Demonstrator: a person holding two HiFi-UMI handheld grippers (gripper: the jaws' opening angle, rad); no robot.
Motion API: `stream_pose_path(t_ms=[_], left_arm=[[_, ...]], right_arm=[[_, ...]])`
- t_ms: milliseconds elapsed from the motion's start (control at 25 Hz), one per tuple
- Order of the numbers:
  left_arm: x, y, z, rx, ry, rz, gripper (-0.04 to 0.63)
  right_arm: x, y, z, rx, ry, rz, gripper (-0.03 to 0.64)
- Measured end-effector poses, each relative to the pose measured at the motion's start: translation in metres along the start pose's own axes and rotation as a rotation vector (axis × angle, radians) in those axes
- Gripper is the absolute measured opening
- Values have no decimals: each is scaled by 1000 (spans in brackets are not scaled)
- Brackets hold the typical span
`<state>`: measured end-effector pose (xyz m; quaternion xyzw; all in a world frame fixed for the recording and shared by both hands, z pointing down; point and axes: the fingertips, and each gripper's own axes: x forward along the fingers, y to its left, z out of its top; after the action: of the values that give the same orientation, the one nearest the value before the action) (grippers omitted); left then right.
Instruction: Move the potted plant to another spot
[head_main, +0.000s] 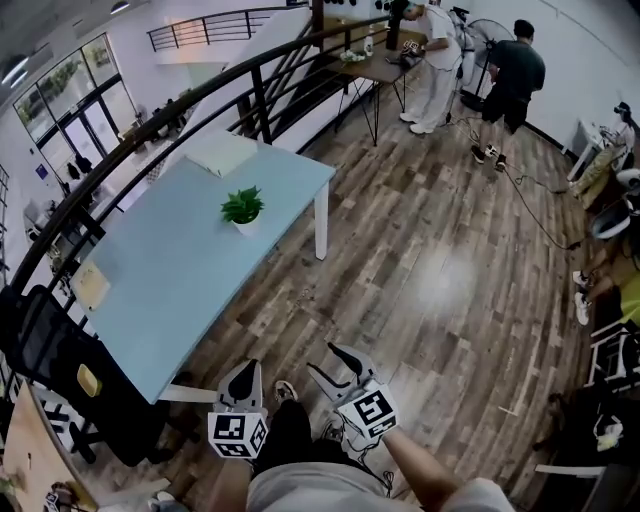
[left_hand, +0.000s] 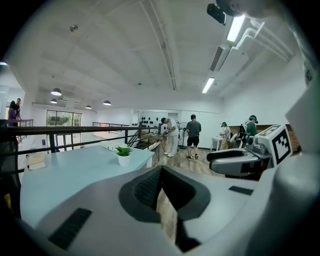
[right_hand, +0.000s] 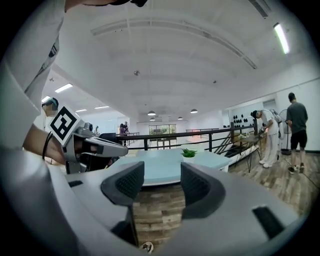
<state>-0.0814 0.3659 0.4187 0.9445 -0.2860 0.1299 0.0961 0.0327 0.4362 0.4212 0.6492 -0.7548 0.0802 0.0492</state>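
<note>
Up close, on the left gripper the fingers meet at their tips and hold nothing; only a sliver of wooden floor shows beneath the pads. On the right gripper the fingers stand apart, also empty, with floor planks and the worktop's near edge showing through the gap.

From the head view, both grippers hang low in front of the person's legs, over the floor and clear of the worktop. The left gripper is at about seven o'clock in that view and the right gripper just beside it at six, each showing its marker cube toward the camera. A shoe shows between them.

The potted plant, small green leaves in a white pot, stands upright on the pale blue worktop, near its right-hand edge and toward the far end. That puts it at roughly eleven o'clock from the grippers and well apart from both. It shows again in the left gripper view at ten o'clock above the fingers, and in the right gripper view at one o'clock.

A white slab lies at the worktop's far end, twelve o'clock from the plant. A black chair sits at the near corner, and a dark railing runs behind. Two people stand at one o'clock, far across the floor.
</note>
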Motion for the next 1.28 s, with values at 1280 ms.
stream_pose_path(t_ms=[1280], left_arm=[[245, 224, 100, -60, -56, 50, 11]], right_arm=[[293, -163, 66, -17, 58, 41, 316]])
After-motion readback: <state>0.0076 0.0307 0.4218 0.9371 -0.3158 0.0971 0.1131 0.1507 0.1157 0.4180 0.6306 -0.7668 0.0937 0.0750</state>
